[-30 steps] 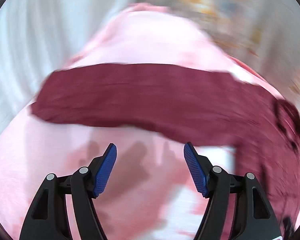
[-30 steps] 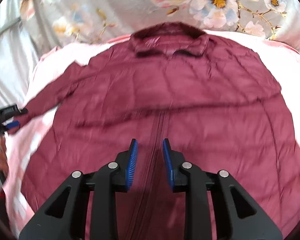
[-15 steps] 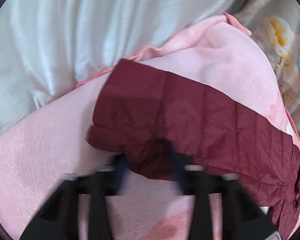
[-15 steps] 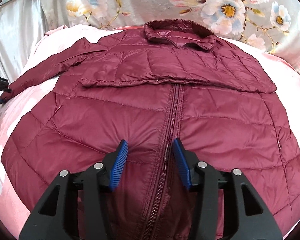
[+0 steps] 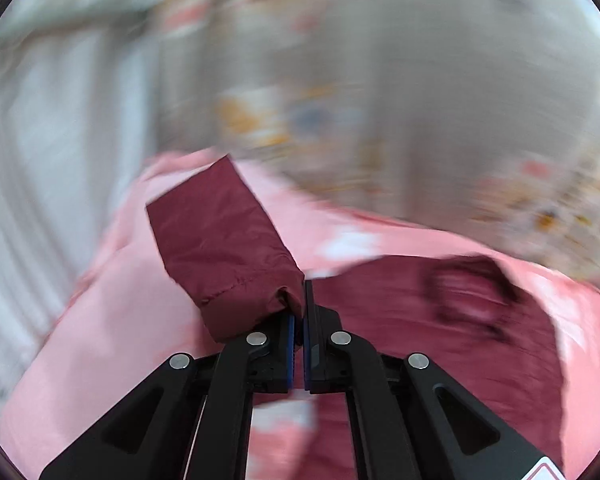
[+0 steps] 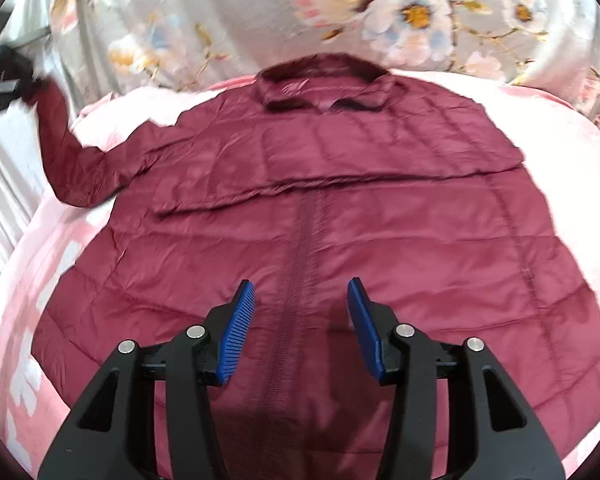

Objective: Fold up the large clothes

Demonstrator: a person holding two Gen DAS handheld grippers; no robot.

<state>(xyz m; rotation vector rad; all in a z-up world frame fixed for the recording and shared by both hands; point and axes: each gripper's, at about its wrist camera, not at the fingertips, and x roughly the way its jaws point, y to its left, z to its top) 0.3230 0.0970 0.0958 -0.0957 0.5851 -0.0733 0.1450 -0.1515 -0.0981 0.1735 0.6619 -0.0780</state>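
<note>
Pinching the sleeve (image 5: 224,248) cuff, the left gripper (image 5: 299,312) has its blue pads pressed together on the maroon fabric, lifted off the pink blanket (image 5: 112,320). Right-wrist view: that gripper (image 6: 8,80) sits at 10 o'clock with the sleeve (image 6: 72,160) raised toward it. White curtain (image 6: 4,184) hangs at 9 o'clock. Maroon puffer jacket (image 6: 380,216) lies flat, front up, zipped, collar (image 6: 324,84) at 12 o'clock, the other sleeve folded across the chest. Right gripper (image 6: 301,320) hovers wide open at 6 o'clock above the zipper (image 6: 300,264), holding nothing. Floral sheet (image 6: 412,12) runs 11 to 2 o'clock behind the blanket (image 6: 560,140). Left view heavily blurred. Red-edged sticker at 5 o'clock there, unreadable; no other writing legible.
</note>
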